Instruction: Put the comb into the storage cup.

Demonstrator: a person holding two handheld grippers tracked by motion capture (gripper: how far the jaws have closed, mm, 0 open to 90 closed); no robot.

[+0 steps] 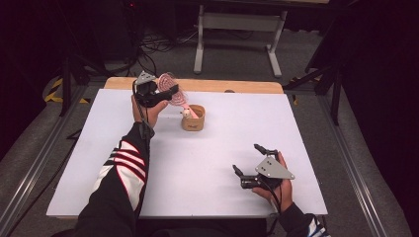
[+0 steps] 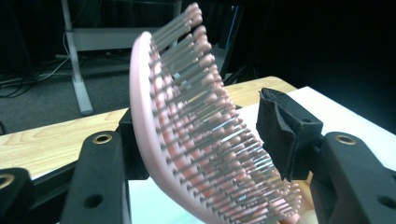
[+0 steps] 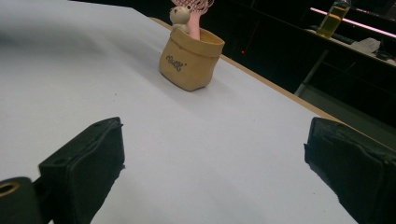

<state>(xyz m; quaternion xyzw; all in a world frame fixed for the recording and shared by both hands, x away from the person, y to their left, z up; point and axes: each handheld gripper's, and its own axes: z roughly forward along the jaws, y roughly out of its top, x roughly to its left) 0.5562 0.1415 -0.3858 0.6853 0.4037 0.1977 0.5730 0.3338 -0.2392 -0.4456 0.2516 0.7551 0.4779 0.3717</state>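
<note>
Pink brush [image 2: 205,140] stands handle-down in tan pouch [image 1: 193,118], far centre of white table [image 1: 197,168]. Brush head sits between the jaws of left gripper [image 1: 157,94]; left jaw against its back, right pad just clear of the bristles, so jaws apart. Right gripper [image 1: 254,160] rests near right, jaws wide apart, nothing between them, well apart from pouch.

- My white tabletop [image 1: 197,163] is brightly lit from overhead; the room around it is dark.
- The brush [image 2: 196,140] before my left claw is blurred up close.
</note>
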